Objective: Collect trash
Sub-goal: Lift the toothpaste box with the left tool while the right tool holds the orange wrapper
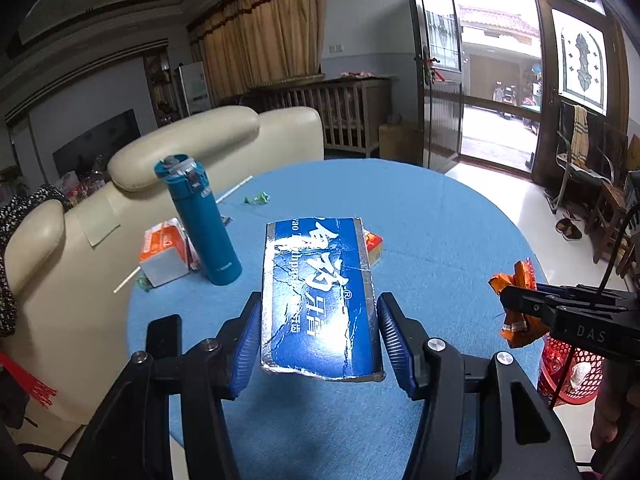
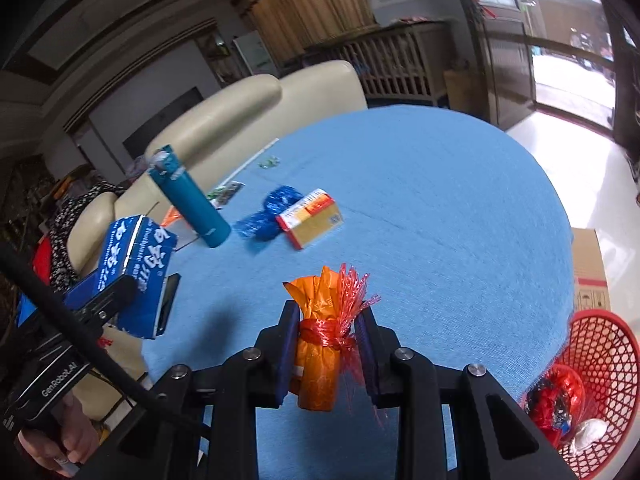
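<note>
Round table (image 1: 420,216) under a blue cloth, cream sofa (image 1: 192,140) along its far-left edge. Red mesh basket (image 2: 600,364) off the table's near-right rim, lower than the tabletop, red-wrapped scraps and a pale lump inside. Teal flask (image 1: 200,220) upright near the left edge, lid up. Blue toothpaste box (image 1: 318,300), creased and torn at the near end, lifted clear of the cloth and pinched across its width between the pads of the left gripper (image 1: 318,340), opened only as wide as the box. Orange-and-white tissue pack (image 1: 164,256) just left of the flask. Yellow-and-red carton (image 2: 310,218) flat on the cloth mid-table, touching a crumpled blue foil wrapper (image 2: 266,216) on its left. Orange wrapper (image 2: 320,344), rolled and tied with red frilled cellophane, clamped upright in the right gripper (image 2: 326,354), nearly closed, above the near table edge. Small green wrapper (image 1: 256,199) and white straw (image 1: 234,190) further back.
</note>
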Demonstrator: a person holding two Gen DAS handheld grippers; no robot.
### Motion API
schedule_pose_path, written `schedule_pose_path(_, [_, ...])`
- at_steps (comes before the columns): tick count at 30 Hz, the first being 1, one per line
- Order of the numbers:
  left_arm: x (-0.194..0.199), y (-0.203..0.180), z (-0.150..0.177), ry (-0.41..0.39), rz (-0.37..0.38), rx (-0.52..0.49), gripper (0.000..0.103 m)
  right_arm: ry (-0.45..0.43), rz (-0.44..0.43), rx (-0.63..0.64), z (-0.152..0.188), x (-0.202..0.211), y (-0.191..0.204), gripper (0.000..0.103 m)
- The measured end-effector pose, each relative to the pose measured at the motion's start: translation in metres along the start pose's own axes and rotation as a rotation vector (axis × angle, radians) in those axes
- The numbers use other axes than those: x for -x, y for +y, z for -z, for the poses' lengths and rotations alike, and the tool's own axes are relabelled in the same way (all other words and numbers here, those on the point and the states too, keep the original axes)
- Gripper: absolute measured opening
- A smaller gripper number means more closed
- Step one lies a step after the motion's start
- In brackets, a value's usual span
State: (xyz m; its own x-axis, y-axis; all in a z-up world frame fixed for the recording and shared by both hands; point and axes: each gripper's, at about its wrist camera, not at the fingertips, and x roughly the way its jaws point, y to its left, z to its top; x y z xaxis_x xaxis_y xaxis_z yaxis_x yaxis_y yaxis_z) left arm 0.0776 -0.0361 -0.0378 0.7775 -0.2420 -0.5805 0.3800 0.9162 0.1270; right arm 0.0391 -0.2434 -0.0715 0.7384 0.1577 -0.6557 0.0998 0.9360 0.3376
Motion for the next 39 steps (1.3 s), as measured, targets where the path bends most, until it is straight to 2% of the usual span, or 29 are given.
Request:
schedule_pose_path(12, [0.021, -0.002, -0.007, -0.051, -0.023, -0.023, 0.059, -0.066, -0.031, 0.053, 0.000, 0.030, 0.015, 0.030])
schedule_pose_path(39, [0.029, -0.038, -0.010, -0.058, -0.014, -0.106, 0.059, -0.133, -0.053, -0.014, 0.007, 0.064, -0.021, 0.030])
